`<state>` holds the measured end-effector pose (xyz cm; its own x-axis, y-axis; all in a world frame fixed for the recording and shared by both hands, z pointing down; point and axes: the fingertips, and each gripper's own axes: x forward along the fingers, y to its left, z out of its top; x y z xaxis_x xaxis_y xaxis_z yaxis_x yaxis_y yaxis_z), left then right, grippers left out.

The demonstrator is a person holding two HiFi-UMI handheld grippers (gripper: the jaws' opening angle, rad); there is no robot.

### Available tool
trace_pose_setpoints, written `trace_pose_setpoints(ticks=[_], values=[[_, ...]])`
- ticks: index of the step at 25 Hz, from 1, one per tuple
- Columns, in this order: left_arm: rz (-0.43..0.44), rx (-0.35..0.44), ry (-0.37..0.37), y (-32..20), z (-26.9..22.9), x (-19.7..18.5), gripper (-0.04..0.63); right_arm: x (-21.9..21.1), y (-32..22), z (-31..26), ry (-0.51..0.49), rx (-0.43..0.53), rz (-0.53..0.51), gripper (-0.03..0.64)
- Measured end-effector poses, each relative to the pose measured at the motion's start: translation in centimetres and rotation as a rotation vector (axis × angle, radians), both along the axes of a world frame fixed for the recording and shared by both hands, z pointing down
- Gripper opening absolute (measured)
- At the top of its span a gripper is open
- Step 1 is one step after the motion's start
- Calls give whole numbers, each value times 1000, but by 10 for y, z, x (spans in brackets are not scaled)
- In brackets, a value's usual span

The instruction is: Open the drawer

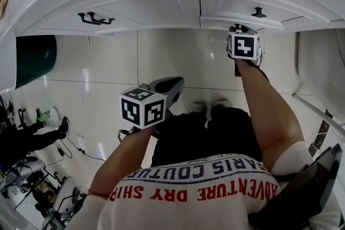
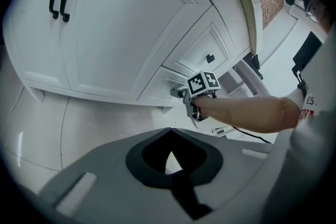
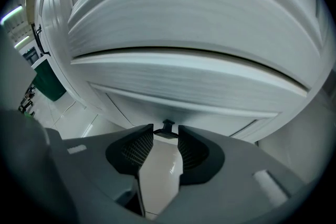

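At upper right of the head view, the drawer (image 1: 232,2) sits in the top row of a white cabinet (image 1: 161,8). Front: white, framed panel, one black knob (image 1: 259,12) at its centre. A lip runs along its lower edge. To its left is a wider white panel, then two black handles (image 1: 96,19) side by side.

Right gripper (image 1: 240,28): arm stretched forward, marker cube up, tips at the drawer's lower edge, below the knob. In the right gripper view the jaws stand partly apart, a narrow gap with ribbed pads (image 3: 137,148) facing each other. The knob shows in that gap, right at the tips. The left gripper view puts the tips against the lip, with the knob higher on the front and apart from them. The panel above is smeared in the right gripper view, so I cannot tell whether the tips touch the knob. Nothing sits deeper between the pads; pale floor tile shows through.

Left gripper (image 1: 173,84): held low and back from the cabinet, over the tiled floor (image 1: 183,56). Jaws together, tips meeting, nothing between them. It points toward the cabinet, well apart from the drawer.
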<state>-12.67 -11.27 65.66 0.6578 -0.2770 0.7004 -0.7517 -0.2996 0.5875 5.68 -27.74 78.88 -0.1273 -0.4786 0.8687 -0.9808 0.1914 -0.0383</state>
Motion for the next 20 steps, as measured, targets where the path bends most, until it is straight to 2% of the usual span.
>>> trace_pose_setpoints(ticks=[8,15,20], values=[[-13,-38,10,10,-5,1,-5,-5,28,3,11,-4,-26,152],[-4,-41,10,27,-17,3,-5,-6,62,3,15,-28,-28,152],[-4,-65,21,45,-30,7,-5,-11,95,2,10,-85,-64,152]])
